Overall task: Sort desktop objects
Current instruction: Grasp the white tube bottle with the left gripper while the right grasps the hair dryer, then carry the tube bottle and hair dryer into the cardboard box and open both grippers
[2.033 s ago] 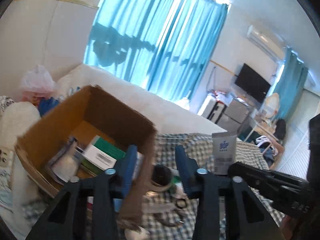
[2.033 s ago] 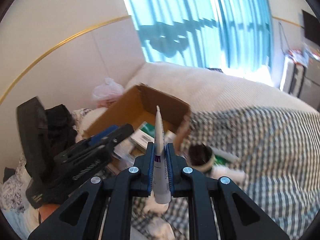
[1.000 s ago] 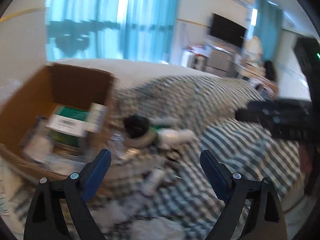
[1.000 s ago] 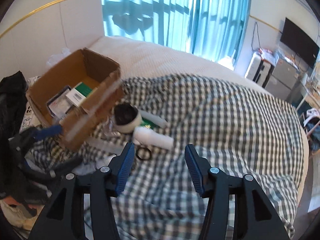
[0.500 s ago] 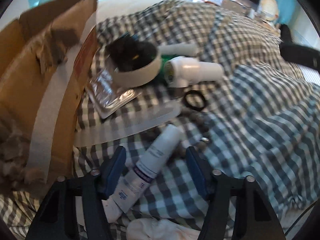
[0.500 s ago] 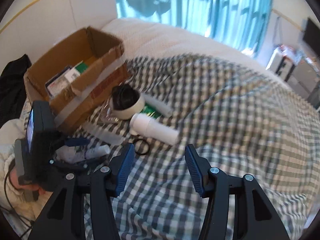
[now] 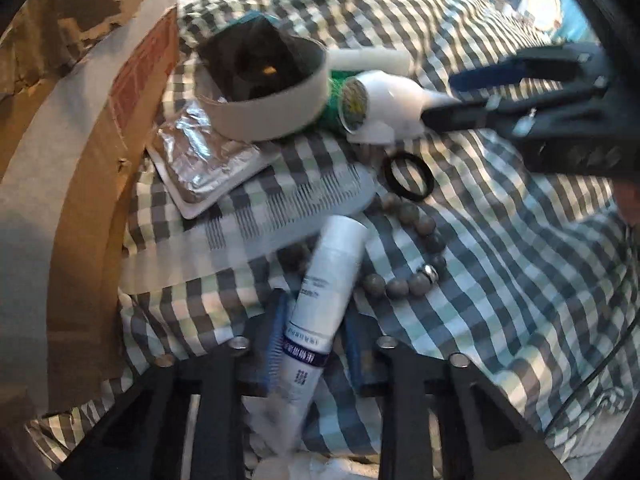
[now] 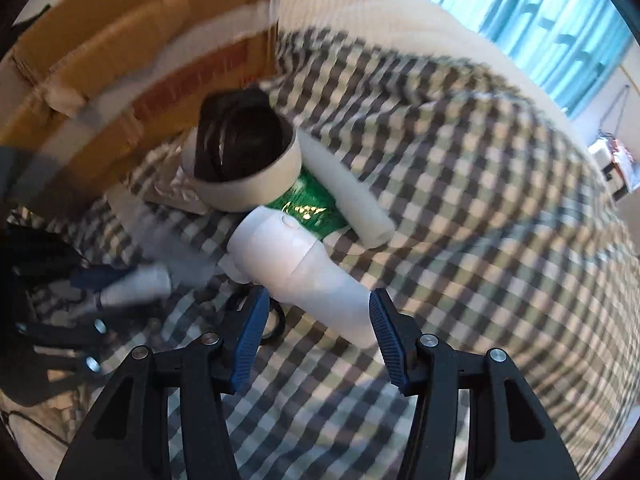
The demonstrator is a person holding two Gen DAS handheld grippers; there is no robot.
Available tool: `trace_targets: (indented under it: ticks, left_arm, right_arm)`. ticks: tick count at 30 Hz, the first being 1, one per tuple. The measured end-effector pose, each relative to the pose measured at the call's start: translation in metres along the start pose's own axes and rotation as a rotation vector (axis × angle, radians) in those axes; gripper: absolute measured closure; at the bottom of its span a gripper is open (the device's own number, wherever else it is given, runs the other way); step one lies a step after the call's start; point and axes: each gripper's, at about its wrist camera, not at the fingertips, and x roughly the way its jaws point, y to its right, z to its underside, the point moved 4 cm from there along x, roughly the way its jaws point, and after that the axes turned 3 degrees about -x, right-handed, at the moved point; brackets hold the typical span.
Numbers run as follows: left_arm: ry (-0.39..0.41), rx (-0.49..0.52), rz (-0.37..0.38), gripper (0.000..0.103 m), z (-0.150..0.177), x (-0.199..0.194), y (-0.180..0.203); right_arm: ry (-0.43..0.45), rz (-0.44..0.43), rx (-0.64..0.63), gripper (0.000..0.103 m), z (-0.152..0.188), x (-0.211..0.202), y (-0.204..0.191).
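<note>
I see the bed's checked cover (image 7: 500, 264) carrying a cardboard box (image 7: 72, 184) at frame left, tape roll (image 7: 272, 116), comb (image 7: 280, 216), bead bracelet (image 7: 416, 240), white tube (image 7: 328, 280).

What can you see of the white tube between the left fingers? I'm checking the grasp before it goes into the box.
The white tube is a smooth, plastic-looking squeeze tube with a white cap end pointing away from the camera and a dark blue printed band nearer it. It lies on the checked cloth, tilted slightly right. The left hand-held gripper has a blue pad on either side of its lower body; firm contact cannot be confirmed. Its cap end rests by the clear comb and the bead bracelet.
</note>
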Motion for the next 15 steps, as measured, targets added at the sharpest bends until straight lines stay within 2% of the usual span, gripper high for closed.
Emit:
trace_targets:
  ticks: [1, 5, 9, 12, 14, 15]
  left_arm:
    - [0.006, -0.011, 0.007, 0.086, -0.001, 0.000, -0.002]
    - [0.025, -0.041, 0.012, 0.086, -0.003, 0.000, -0.007]
    - [0.017, -0.060, 0.024, 0.086, -0.002, 0.001, -0.010]
    - [0.019, -0.071, 0.031, 0.086, 0.000, 0.001, -0.012]
    - [0.025, -0.089, 0.047, 0.086, 0.001, 0.000, -0.016]
    - [0.029, -0.095, 0.048, 0.086, 0.002, -0.001, -0.017]
  right_arm:
    - [0.001, 0.001, -0.002, 0.048, -0.001, 0.002, 0.001]
    - [-0.016, -0.032, -0.034, 0.044, -0.004, 0.014, -0.002]
    - [-0.046, -0.001, -0.067, 0.044, -0.002, 0.029, -0.006]
    - [-0.044, 0.043, -0.056, 0.052, 0.001, 0.032, -0.006]
    - [0.001, 0.102, -0.033, 0.064, 0.004, 0.020, -0.006]
    - [0.030, 0.110, -0.015, 0.065, 0.006, 0.011, -0.006]
